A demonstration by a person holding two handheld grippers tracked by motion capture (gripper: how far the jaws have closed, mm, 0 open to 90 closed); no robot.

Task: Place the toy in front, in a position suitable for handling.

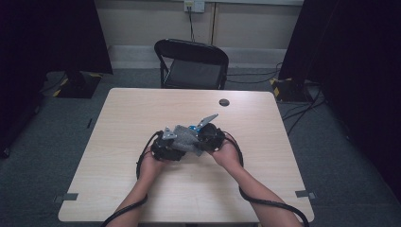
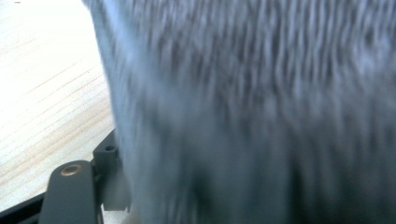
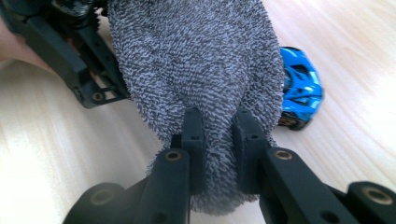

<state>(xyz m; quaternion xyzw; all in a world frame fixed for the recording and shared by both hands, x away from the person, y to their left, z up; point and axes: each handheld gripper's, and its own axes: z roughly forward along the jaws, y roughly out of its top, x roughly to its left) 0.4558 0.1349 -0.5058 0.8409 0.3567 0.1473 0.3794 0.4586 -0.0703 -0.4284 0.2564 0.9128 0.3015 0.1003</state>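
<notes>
A grey terry cloth [image 1: 184, 138] hangs stretched between my two grippers over the middle of the wooden table [image 1: 137, 109]. My right gripper [image 3: 217, 116] is shut on one end of the cloth [image 3: 196, 60], pinching a fold between both pads. The left gripper [image 1: 165, 144] holds the other end; the blurred cloth [image 2: 257, 116] lies right against its one visible finger [image 2: 108, 161] and hides the other. A small shiny blue toy car [image 3: 301, 88] sits on the table just beside and partly under the cloth, and appears as a blue spot [image 1: 192, 127] from above.
A black folding chair [image 1: 194, 64] stands behind the far edge. A small black round disc [image 1: 224, 102] lies on the table towards the back right. Cables trail from both grippers off the near edge. Dark curtains flank the room.
</notes>
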